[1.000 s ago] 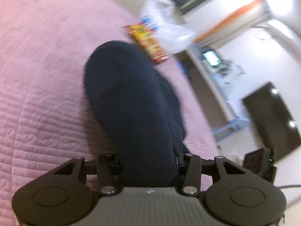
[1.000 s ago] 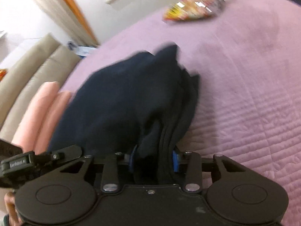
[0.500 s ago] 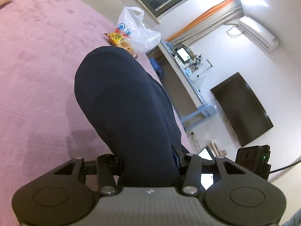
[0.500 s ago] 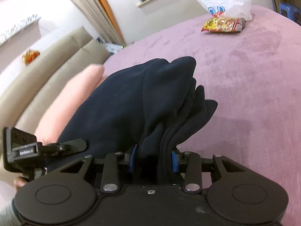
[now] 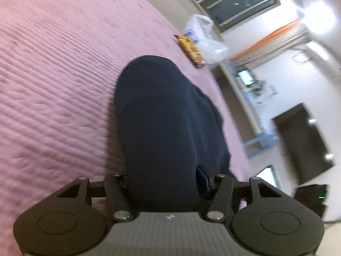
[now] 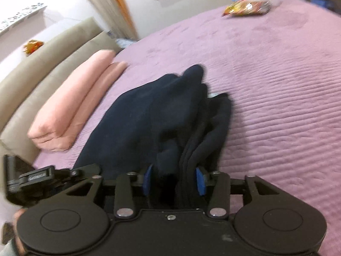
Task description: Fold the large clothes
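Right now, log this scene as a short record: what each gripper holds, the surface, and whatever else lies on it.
left gripper: shut on dark navy garment
right gripper: shut on the same garment's bunched layers
surface: quilted pink bedspread
folded item: pink folded fabric, beside the beige headboard
far end: snack packet next to a white plastic bag
image quality: motion blur

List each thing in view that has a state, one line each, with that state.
Left claw: shut on the dark garment.
Right claw: shut on the dark garment.
Dark garment: bunched in layers, gripped by both claws.
Pink folded cloth: folded, lying on the bedspread.
Snack packet: lying flat.
Plastic bag: crumpled beside the snack packet.
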{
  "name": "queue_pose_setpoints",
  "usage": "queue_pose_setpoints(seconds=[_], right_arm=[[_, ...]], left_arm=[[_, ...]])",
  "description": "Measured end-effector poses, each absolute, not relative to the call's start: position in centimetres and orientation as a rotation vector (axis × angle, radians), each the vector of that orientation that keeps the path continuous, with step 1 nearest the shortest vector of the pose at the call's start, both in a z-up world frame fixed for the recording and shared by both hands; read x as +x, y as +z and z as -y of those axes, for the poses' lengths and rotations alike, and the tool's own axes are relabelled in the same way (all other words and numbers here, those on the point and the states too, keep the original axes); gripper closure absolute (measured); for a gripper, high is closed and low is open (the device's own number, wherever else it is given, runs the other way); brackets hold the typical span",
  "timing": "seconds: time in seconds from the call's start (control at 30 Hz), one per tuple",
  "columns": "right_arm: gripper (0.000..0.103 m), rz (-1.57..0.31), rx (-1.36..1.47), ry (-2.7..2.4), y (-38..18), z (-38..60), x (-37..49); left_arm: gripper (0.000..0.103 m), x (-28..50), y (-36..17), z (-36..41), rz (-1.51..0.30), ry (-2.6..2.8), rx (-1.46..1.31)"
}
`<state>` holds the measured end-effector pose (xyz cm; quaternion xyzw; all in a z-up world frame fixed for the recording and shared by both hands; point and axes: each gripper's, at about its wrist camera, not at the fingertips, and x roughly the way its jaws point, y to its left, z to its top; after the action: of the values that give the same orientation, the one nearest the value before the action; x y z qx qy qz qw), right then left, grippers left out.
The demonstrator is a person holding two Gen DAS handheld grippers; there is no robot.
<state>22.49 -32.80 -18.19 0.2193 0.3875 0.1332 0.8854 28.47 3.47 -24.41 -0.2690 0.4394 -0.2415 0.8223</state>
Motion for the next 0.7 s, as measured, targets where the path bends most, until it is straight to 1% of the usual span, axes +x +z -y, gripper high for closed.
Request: queue_pose_setpoints(seconds=[0.1, 0.13, 0.17, 0.23, 0.37, 0.5, 0.6, 0.63, 0.67, 0.7], right_arm=[[0.045, -0.758, 0.386, 0.197, -15.6, 33.5, 18.1], [0.041, -0.759, 0.371, 0.16, -14.8, 33.9, 16.6], [0.04, -0.767, 0.369, 0.13, -14.1, 34.2, 15.5], [0.041, -0.768, 0.383, 0.098, -12.9, 35.4, 12.9], [0.04, -0.706, 0.468, 0.062, -10.5, 37.9, 9.0], [0.038, -0.649, 0.504, 0.091, -8.3, 37.8, 6.9], [0.038, -0.621, 0.483, 0.144, -7.5, 35.9, 7.1], [0.038, -0.612, 0.466, 0.157, -7.6, 35.1, 7.7], [0.039, -0.608, 0.438, 0.164, -7.8, 34.3, 8.4], [0.049, -0.611, 0.393, 0.167, -8.1, 33.3, 9.3]], left_arm=[[0.047, 25.1, -20.4, -2.6, -0.902, -0.399, -0.401], [0.049, 23.8, -18.9, -2.4, -0.893, -0.364, -0.357], [0.05, 22.8, -17.6, -2.7, -0.886, -0.356, -0.348], [0.05, 20.2, -14.8, -3.4, -0.866, -0.38, -0.379], [0.048, 15.3, -10.0, -3.0, -0.775, -0.362, -0.34], [0.047, 12.4, -7.6, -0.8, -0.747, -0.365, -0.257], [0.041, 11.6, -6.9, 2.1, -0.709, -0.369, -0.136], [0.041, 11.7, -7.1, 3.1, -0.7, -0.369, -0.091], [0.043, 11.7, -7.3, 3.8, -0.691, -0.371, -0.051], [0.043, 12.0, -7.9, 4.5, -0.688, -0.374, -0.017]])
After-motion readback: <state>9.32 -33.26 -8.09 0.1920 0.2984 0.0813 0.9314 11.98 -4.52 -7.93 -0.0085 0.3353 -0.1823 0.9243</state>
